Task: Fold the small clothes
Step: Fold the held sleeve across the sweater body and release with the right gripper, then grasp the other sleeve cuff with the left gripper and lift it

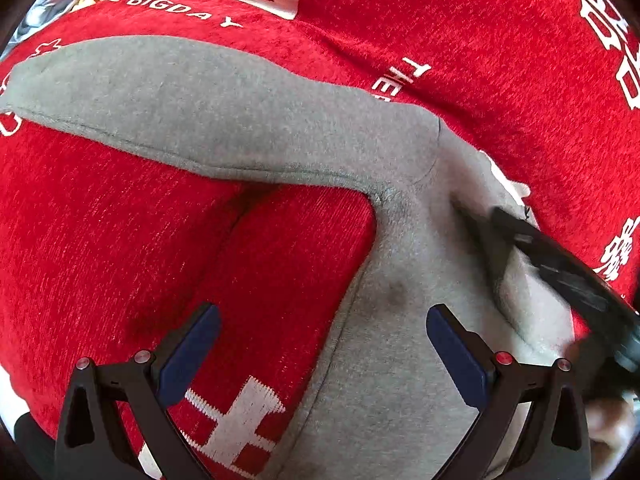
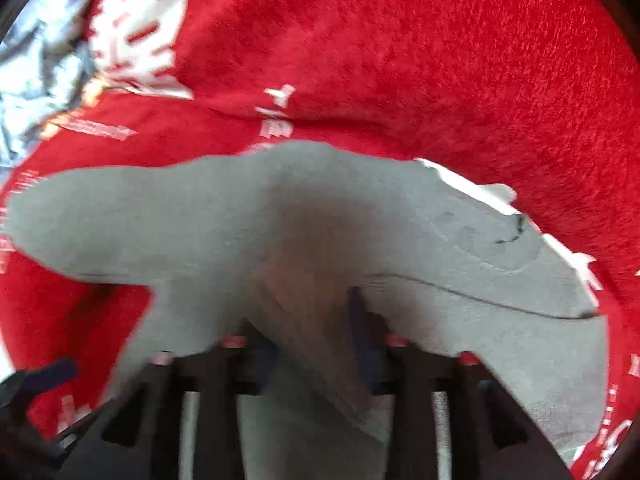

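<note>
The left gripper (image 1: 322, 344) stands wide and empty, tilted steeply down over the near part of the grey garment (image 1: 248, 120), which lies spread on a red blanket (image 1: 460, 20) with white lettering, one long part stretching off to the left. The right gripper (image 2: 316, 340) is about half open with a ridge of that grey cloth between its pads; through the blur I cannot tell whether they press it. The fold looks barely begun, so next each gripper needs a firm pinch on an edge.

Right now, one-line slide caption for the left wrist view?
Left gripper open above a grey garment spread on a red printed blanket; right gripper enters from the right.
</note>
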Tool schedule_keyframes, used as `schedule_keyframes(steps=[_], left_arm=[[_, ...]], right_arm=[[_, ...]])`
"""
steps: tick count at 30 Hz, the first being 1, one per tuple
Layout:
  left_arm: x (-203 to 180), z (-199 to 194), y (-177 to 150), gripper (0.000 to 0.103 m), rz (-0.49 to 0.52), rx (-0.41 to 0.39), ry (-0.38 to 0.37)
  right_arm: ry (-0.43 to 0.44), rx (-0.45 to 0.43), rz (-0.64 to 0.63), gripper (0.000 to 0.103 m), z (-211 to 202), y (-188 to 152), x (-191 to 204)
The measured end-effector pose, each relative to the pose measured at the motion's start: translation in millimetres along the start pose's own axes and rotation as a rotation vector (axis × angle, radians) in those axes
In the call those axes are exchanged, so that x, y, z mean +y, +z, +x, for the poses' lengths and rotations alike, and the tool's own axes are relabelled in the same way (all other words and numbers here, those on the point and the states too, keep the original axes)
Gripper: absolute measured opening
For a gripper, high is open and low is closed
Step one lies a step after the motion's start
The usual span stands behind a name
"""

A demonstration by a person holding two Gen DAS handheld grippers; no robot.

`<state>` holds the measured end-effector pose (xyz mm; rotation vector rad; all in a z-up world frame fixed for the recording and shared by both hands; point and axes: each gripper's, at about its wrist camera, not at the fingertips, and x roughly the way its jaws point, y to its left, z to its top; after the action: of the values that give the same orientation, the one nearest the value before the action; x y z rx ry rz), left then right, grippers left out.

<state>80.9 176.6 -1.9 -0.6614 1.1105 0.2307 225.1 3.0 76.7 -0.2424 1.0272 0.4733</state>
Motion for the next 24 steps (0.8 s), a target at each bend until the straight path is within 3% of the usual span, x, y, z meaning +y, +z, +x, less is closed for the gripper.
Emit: schedule_keyframes(steps=[3,4,5,7,9,13,16,17,19,21,23,24], left_arm=[[-8.7,-6.9,2.3,0.103,0.019,-0.023,0.003],[-14.0,-8.6,3.0,0.103,0.030,-0.028,0.002],[-21.3,-9.2,4.2,0.103,0.042,-0.028,-0.001],[-41.8,-9.3,5.6,0.103,0.074,-0.027,-0.009],[-71.5,-7.2,6.0,0.103,0.128,-0.030,-0.025],[-133.7,9.9,4.5,0.103,0.256,-0.021,-0.026],[-165.0,42.0,-0.4,0.103,0.342,0.036,0.034],[-169.5,59.3,-3.6,0.103,0.366,0.072,0.102],[-175.7,62.3,-12.5,0.103,0.434,0.021,0.184],[-176.9,53.9,-18.9,0.103,0.445,0.000,0.194],[-169.6,46.9,-17.5,0.103,0.390,-0.003,0.173],[-164.5,46.1,-15.2,0.103,0.361,-0.011,0.200]], right_arm=[[0.134,-0.096,0.083,0.061,-52.3,-10.6,-28.0],[0.126,-0.130,0.103,0.067,-67.6,-15.5,-41.1],[0.081,-0.148,0.118,0.073,-78.0,-20.7,-55.9],[-0.047,-0.164,0.147,0.074,-90.1,-35.0,-87.1],[-0.177,-0.109,0.211,0.074,-86.4,-52.8,-129.9],[-0.233,-0.003,0.360,0.074,-67.6,-92.1,-192.1],[-0.216,0.128,0.369,0.073,-38.7,-116.3,-202.6],[-0.227,0.106,0.346,0.073,-38.3,-123.3,-198.7],[-0.265,0.083,0.294,0.074,-42.6,-128.8,-185.1],[-0.284,0.070,0.265,0.074,-50.5,-127.3,-173.4],[-0.242,0.014,0.244,0.074,-59.0,-120.4,-161.4],[-0.234,-0.006,0.231,0.074,-59.0,-114.5,-154.9]])
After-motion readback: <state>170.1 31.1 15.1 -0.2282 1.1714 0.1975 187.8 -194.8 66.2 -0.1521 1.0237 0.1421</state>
